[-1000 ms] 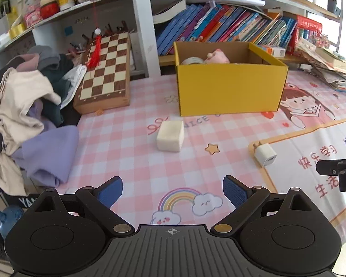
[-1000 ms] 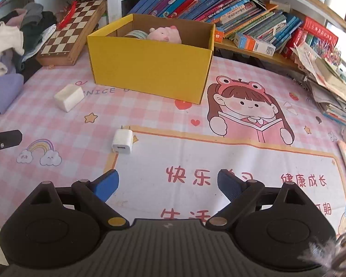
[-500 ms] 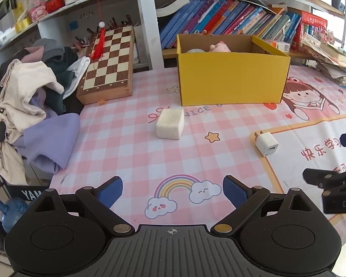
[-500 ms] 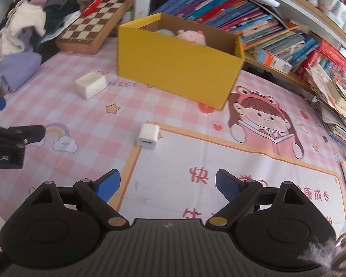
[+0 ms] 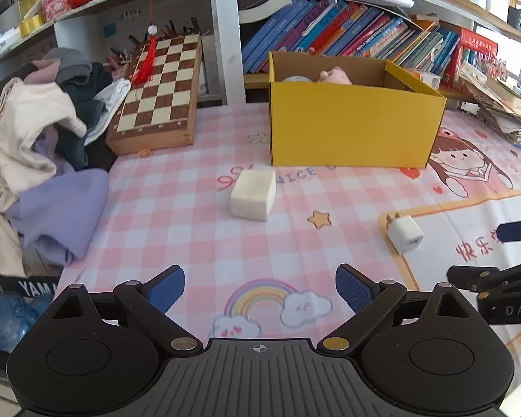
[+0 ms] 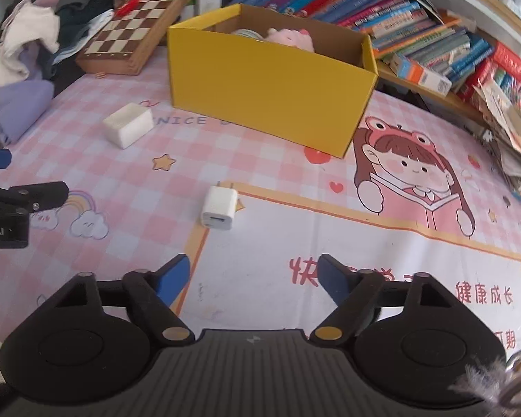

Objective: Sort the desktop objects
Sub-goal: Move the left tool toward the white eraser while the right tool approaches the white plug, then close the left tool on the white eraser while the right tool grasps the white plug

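A: Two tools, both spread wide and holding nothing. The left tool (image 5: 259,290) hangs above the rainbow print (image 5: 260,292) on the pink checked cloth (image 5: 177,215) that covers the worktop. The right tool (image 6: 254,275) hangs over the white panel with red characters (image 6: 330,243).

B: What lies nearest them?

A: A white charger plug (image 6: 218,208) lies flat on the cloth just ahead of the right tool, on the orange border of the white panel, its prongs pointing toward the box. In the left wrist view it sits to the right, near the right tool's blue-tipped finger (image 5: 517,232).

B: And farther out?

A: A white block (image 5: 253,199) rests on the cloth straight ahead of the left tool, apart from the plug and just in front of the yellow box (image 5: 350,132). The box stands open at the back of the cloth, with a pink plush toy (image 6: 288,37) inside, beside something round and pale I cannot make out.

B: Around that?

A: A folded chessboard (image 5: 159,90) leans to the box's left, next to a heap of clothes (image 5: 34,146). Books (image 5: 330,34) fill the shelf behind.
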Available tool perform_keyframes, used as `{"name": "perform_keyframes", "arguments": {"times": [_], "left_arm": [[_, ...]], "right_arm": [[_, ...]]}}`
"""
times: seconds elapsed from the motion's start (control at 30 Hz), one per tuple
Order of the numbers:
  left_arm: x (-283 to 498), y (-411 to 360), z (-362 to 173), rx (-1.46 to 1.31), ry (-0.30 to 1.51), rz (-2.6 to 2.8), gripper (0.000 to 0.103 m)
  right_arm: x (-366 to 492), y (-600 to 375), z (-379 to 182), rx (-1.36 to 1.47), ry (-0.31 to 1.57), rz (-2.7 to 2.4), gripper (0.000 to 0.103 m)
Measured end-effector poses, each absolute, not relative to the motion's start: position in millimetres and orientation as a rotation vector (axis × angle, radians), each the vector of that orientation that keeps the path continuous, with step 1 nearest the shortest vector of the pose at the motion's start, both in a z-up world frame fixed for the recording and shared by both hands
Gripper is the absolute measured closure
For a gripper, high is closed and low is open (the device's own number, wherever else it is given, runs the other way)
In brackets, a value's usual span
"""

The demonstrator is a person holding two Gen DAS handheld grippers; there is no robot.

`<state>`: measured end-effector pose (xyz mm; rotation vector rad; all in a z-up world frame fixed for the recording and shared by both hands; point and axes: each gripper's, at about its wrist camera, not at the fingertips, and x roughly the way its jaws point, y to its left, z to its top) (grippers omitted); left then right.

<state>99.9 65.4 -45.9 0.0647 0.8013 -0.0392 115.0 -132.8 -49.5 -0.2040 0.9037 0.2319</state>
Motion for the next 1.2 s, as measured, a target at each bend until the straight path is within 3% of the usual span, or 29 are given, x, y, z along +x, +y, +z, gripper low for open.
{"name": "perform_keyframes", "arguments": {"times": [0.33,0.5,0.83,1.2], "left_arm": [[129.4,66.8,-50.1,0.062,0.812,-0.06,0.007],[139.1,59.9,-53.3,0.098,0.802,-0.065,0.007],[158.0,58.8,-58.2,0.102,0.825,-0.041,0.008],[197.3,62.7,-64.7,0.114,0.815,-0.006,0.01]], "right_arm": [[138.1,-131.2,-58.5,-0.199,0.923,0.279,0.038],[153.7,-124.9,-64.0,-0.209,0.933,0.321,0.047],[178.3,-106.5,-71.7,-0.237,0.955,0.416,0.052],[197.1,-108.2,-81.0,-0.211,1.012,0.446,0.067]]}}
